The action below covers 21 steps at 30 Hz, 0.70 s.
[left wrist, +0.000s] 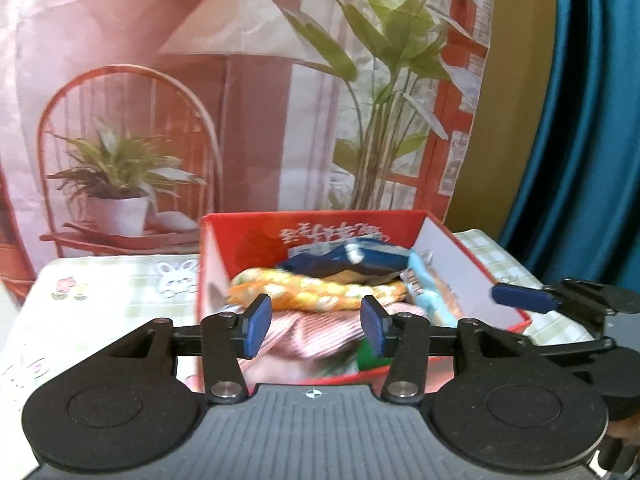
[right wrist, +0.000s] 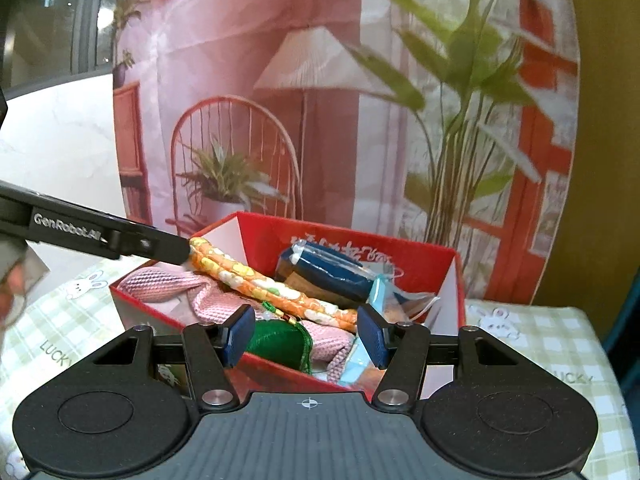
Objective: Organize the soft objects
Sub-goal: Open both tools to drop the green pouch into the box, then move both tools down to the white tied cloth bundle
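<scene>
The soft things sit piled inside a red box [right wrist: 420, 258] that stands on a checked tablecloth [right wrist: 552, 344] printed with rabbits. An orange flowered fabric band [right wrist: 276, 292] lies across the top of the pile, one end raised over the box's left rim in the right wrist view. Below it lies a pink knitted cloth [right wrist: 168, 286], with a green pouch [right wrist: 280, 342] at the near wall. Toward the back are a dark blue packet [right wrist: 328, 276] and a pale blue packet [left wrist: 426, 294] by the white inner wall.

The right gripper [right wrist: 306, 336] hangs at the near edge of the box, its blue pads apart with nothing pressed between them. The left gripper [left wrist: 316, 324] also stands parted at the near side, gripping nothing in its own view; in the right wrist view its tip meets the raised end of the band, though whether it touches I cannot tell.

Behind the table hangs a printed backdrop [left wrist: 240, 80] showing a lamp, a chair and potted plants, beside a blue curtain [left wrist: 580, 120].
</scene>
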Each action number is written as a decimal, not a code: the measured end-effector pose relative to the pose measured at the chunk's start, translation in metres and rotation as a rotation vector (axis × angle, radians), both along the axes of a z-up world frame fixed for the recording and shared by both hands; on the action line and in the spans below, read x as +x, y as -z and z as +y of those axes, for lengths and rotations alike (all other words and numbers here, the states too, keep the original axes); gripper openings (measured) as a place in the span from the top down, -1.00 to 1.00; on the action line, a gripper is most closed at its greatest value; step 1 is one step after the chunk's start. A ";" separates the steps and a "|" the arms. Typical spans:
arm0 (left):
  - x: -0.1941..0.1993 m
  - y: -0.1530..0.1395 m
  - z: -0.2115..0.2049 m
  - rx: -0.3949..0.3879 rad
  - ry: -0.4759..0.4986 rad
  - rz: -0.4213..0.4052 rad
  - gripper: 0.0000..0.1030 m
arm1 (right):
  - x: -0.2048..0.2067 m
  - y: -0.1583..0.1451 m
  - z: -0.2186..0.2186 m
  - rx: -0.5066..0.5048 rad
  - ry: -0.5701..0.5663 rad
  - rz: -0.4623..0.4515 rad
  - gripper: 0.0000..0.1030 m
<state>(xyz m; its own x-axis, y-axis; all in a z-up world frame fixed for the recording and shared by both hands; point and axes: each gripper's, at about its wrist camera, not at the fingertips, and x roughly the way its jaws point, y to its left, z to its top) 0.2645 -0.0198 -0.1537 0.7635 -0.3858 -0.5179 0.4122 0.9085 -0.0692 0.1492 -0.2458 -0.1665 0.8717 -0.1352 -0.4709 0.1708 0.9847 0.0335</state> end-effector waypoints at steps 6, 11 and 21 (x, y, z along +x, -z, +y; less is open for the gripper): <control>-0.019 0.015 0.037 0.000 -0.069 0.001 0.00 | -0.025 0.010 0.008 0.010 -0.005 -0.028 -0.04; -0.018 0.044 0.065 0.005 -0.148 0.075 0.00 | -0.037 0.026 0.016 0.039 -0.019 -0.002 -0.04; -0.004 0.102 0.085 -0.039 -0.213 0.247 -0.01 | -0.031 0.067 0.023 0.099 -0.018 0.103 -0.12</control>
<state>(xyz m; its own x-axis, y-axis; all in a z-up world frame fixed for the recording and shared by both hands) 0.2607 0.0655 -0.2555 0.6819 -0.2543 -0.6858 0.1799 0.9671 -0.1796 0.1178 -0.2226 -0.2333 0.8202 -0.0681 -0.5681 0.1602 0.9805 0.1138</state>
